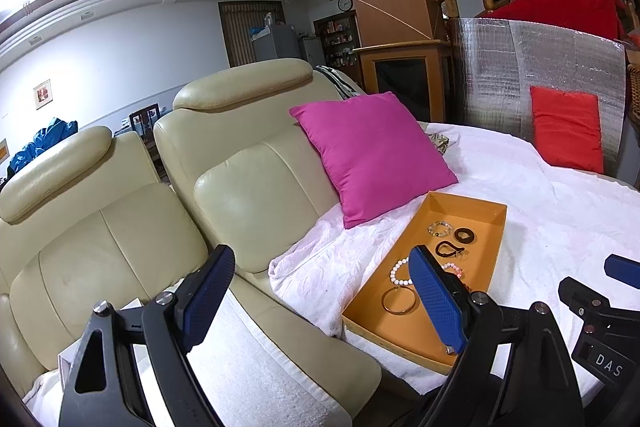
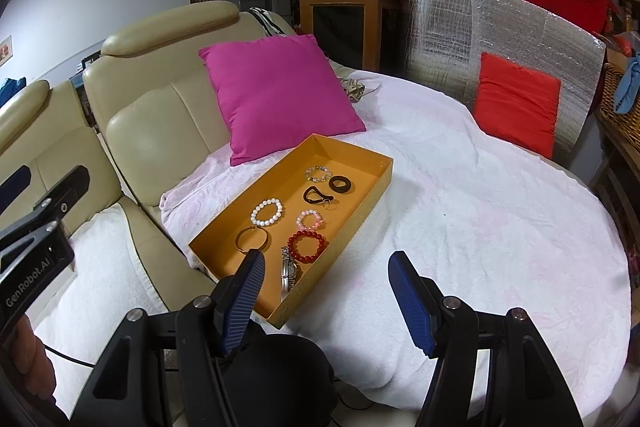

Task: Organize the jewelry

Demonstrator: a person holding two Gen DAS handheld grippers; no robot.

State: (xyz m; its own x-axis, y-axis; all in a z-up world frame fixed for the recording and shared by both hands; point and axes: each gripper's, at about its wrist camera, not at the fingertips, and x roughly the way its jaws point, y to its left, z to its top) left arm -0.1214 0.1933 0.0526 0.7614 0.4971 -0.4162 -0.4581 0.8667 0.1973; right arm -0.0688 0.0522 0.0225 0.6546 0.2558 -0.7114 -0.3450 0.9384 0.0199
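Observation:
An orange tray [image 2: 224, 223] [image 1: 498, 227] lies on a white towel and holds several pieces of jewelry. In it I see a red bead bracelet [image 2: 307, 246], a white bead bracelet [image 2: 267, 212] [image 1: 396, 271], a gold bangle [image 2: 252, 239] [image 1: 398, 300], a pink bead bracelet [image 2: 310, 219], a silver watch [image 2: 289, 269], a dark hair tie [image 2: 314, 194] [image 1: 450, 249], a dark ring [image 2: 341, 183] [image 1: 464, 235] and a pale bead bracelet [image 2: 318, 173] [image 1: 441, 228]. My right gripper [image 2: 326, 269] stands open near the tray's front corner, nothing between its fingers. My left gripper [image 1: 322, 281] is open and empty, left of the tray.
A magenta cushion [image 2: 276, 95] leans on the cream leather sofa [image 1: 240, 163] behind the tray. A red cushion [image 2: 518, 103] rests against a silver foil board [image 2: 520, 27] at the back right. The white towel [image 2: 460, 211] covers the round surface to the right of the tray.

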